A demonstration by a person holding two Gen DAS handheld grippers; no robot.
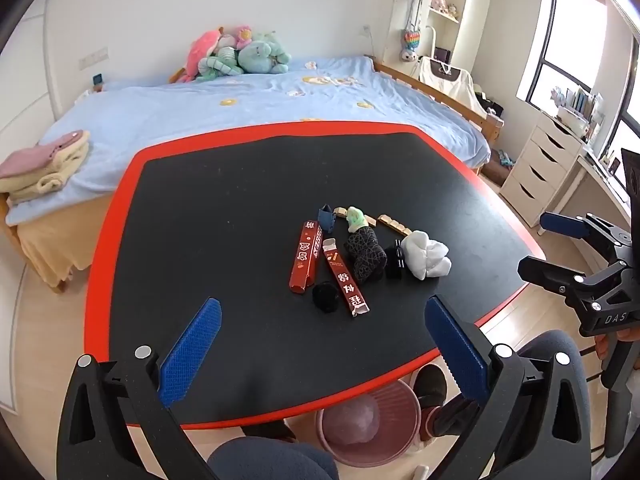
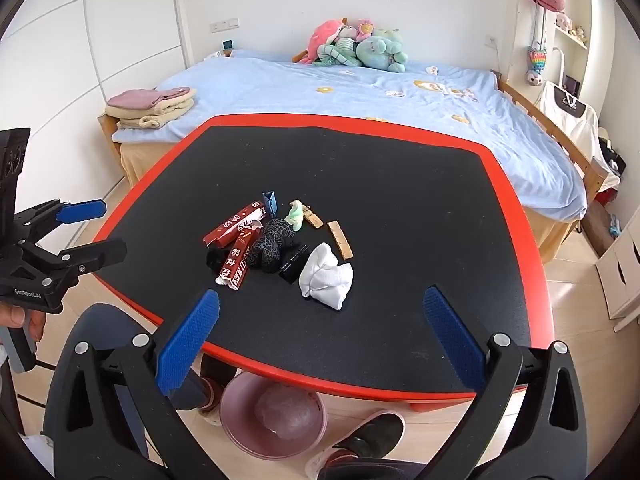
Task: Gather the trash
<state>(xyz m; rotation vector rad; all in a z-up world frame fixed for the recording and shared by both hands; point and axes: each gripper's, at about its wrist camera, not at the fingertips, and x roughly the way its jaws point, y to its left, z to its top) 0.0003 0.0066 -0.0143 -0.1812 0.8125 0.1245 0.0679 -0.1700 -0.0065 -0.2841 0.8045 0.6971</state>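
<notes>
A pile of items lies mid-table: two red packets [image 1: 306,256] [image 2: 234,226], a crumpled white tissue [image 1: 426,254] [image 2: 326,276], a black patterned wad [image 1: 364,254] [image 2: 270,246], a small black lump [image 1: 326,297], a green-white scrap [image 1: 356,218] [image 2: 296,212], wooden strips [image 1: 394,224] [image 2: 340,238] and a blue clip [image 1: 326,216]. My left gripper [image 1: 322,338] is open and empty above the table's near edge. My right gripper [image 2: 318,330] is open and empty, near the tissue. Each gripper shows in the other's view [image 1: 560,248] [image 2: 88,228].
The black table [image 1: 240,200] has a red rim. A pink waste bin [image 1: 368,420] [image 2: 274,416] stands on the floor under its near edge, beside my feet. A bed [image 1: 240,108] lies behind the table. White drawers [image 1: 536,168] stand at the right.
</notes>
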